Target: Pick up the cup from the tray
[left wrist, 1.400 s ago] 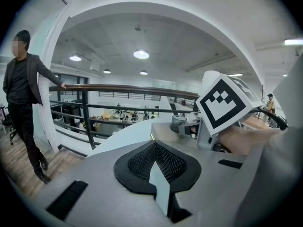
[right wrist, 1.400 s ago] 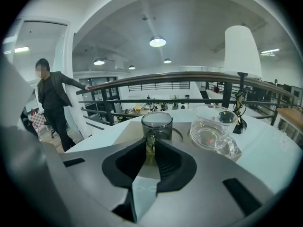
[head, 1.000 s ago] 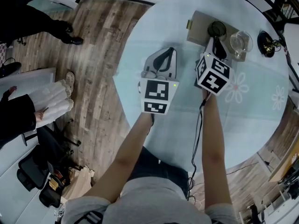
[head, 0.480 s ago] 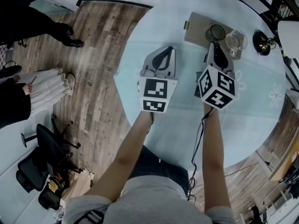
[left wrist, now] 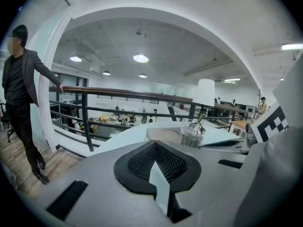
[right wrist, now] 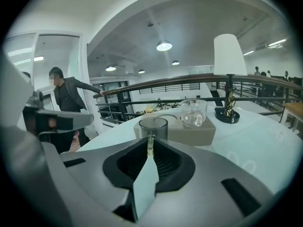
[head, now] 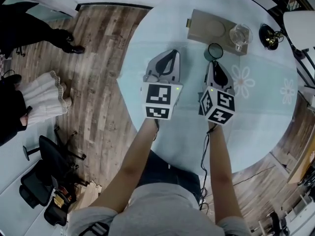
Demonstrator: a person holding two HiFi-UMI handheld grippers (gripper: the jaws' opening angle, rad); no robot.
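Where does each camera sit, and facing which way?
Head view: on the person's head, facing down at the round pale blue table; both forearms show.
Left gripper view: on the left hand-held gripper, facing across the table; shut, empty jaws show.
Right gripper view: on the right hand-held gripper, facing the beige tray; jaws grip the dark glass cup.
Both gripper views share the clear glass cup.
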